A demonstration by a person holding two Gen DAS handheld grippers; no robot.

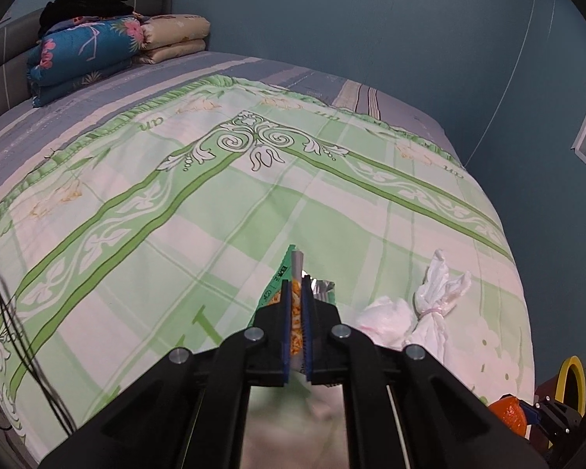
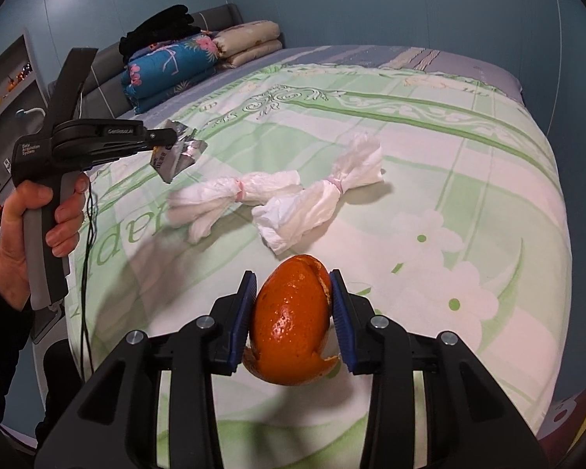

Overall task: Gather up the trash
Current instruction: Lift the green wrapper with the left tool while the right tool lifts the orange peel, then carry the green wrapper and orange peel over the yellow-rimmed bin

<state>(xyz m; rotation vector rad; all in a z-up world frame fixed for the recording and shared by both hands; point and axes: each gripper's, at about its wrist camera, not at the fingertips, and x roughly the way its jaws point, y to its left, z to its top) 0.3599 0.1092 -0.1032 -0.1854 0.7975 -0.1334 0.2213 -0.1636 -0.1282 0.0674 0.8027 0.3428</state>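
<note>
Orange peel (image 2: 293,324), a large curved piece with its glossy outer skin facing the camera, is clamped between the blue pads (image 2: 241,320) of the right gripper (image 2: 293,293). The pads press on both sides of the peel, which is held clear of the bed cover (image 2: 429,179).

The left gripper (image 1: 297,312) is closed on a snack wrapper (image 1: 293,289). In the left wrist view the wrapper is pinched edge-on between the blue pads, with green print, a silver inner foil and an orange-yellow pattern visible. In the right wrist view the same wrapper (image 2: 177,148) hangs crumpled from the gripper tip above the left part of the bed, and a hand (image 2: 27,230) grasps the grey handle below the black gripper body.

Two white tissue bundles (image 2: 234,199) (image 2: 324,199) lie on the green-and-white patterned cover, each cinched at the middle by what appears to be a thin pink band; the detail is too small to confirm. They lie near each other in the middle of the bed, beyond the held peel.

At the head of the bed, a folded blue floral quilt (image 2: 168,70) and a folded beige quilt (image 2: 250,43) are stacked side by side, with a black garment (image 2: 160,31) on top of the blue one. The wall (image 1: 371,19) behind is blue-green.
</note>
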